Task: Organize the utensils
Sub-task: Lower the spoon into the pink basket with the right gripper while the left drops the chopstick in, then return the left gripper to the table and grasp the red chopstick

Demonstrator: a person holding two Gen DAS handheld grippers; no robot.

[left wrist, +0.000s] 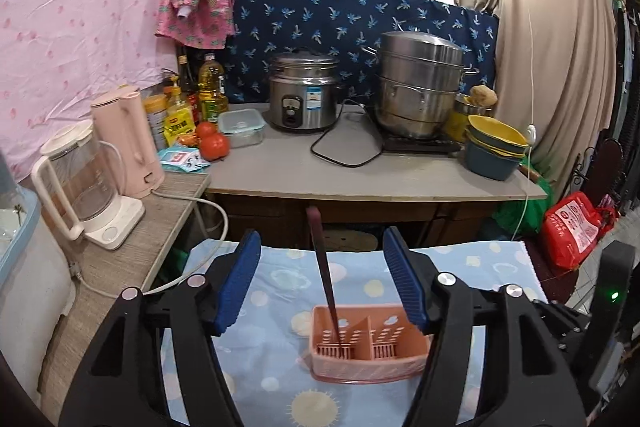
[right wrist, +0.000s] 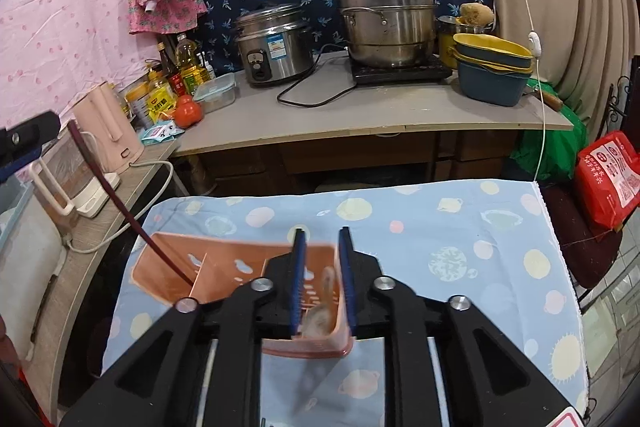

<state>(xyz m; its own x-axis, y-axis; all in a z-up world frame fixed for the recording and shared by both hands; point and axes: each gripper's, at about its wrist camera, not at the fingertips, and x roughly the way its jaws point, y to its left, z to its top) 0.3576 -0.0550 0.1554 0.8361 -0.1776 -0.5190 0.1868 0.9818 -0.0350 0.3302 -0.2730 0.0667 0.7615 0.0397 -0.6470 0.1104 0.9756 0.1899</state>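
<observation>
Pink slotted caddy, two compartments, on blue cloth; dark chopsticks lean in left one. Our left gripper wide apart; right gripper nearly together around blurred spoon, contact unclear.

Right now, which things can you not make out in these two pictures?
Right wrist: blurred utensil at the right gripper; type and grip unclear.
Left wrist: pink caddy, right end hidden behind the left gripper.
Both: dark stick, one or two, too thin.

A rice cooker sits beside a steamer pot (both steel).
</observation>
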